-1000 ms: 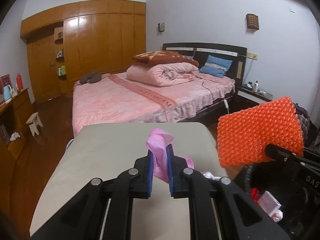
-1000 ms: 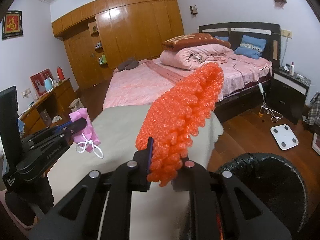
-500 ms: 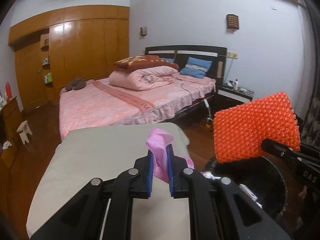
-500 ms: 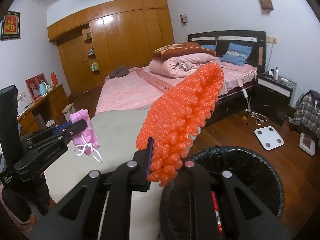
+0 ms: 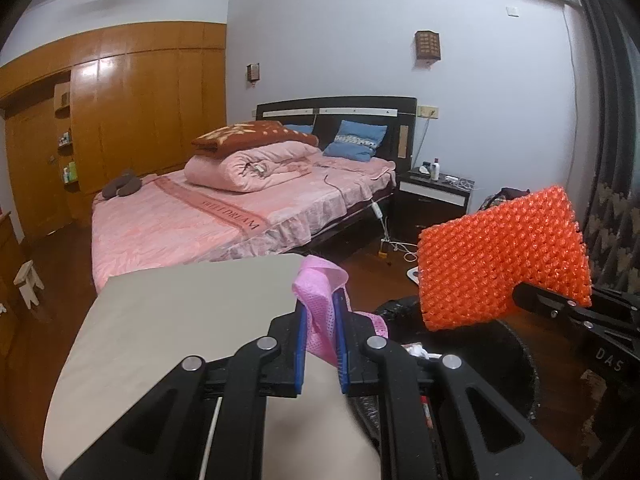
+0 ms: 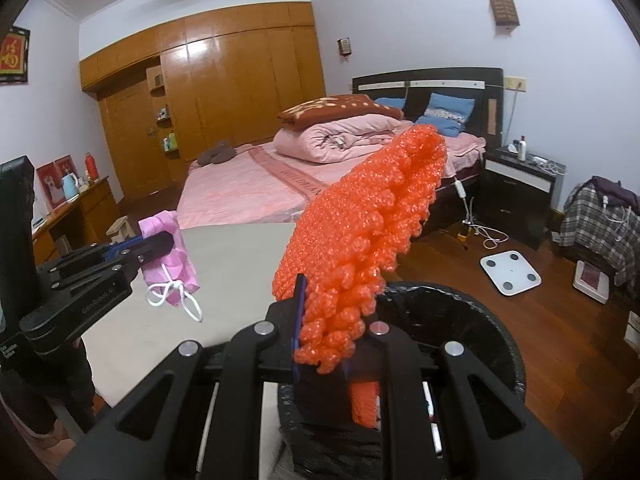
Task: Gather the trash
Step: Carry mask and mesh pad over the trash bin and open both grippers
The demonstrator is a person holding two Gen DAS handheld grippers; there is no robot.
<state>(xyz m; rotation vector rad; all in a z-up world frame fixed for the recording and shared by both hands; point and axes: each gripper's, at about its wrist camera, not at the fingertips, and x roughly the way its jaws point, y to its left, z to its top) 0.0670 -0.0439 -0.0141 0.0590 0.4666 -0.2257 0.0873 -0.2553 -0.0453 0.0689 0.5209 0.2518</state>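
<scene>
Left gripper (image 5: 320,332): clamped on pink mesh bag (image 5: 320,300), held above the beige desk (image 5: 180,320). Right gripper (image 6: 324,336): clamped on orange bubble-wrap sheet (image 6: 360,232), held over the black-lined trash bin (image 6: 460,320) beside the desk.

Right gripper (image 6: 320,328) has its jaws clamped on a bumpy orange bubble-wrap sheet (image 6: 360,232), sticking up toward 1 o'clock over the round bin with the black liner (image 6: 460,320). At 9 o'clock the left gripper (image 6: 160,246) pinches a pink mesh pouch with white drawstring (image 6: 172,264) above the beige worktop (image 6: 240,264).
</scene>
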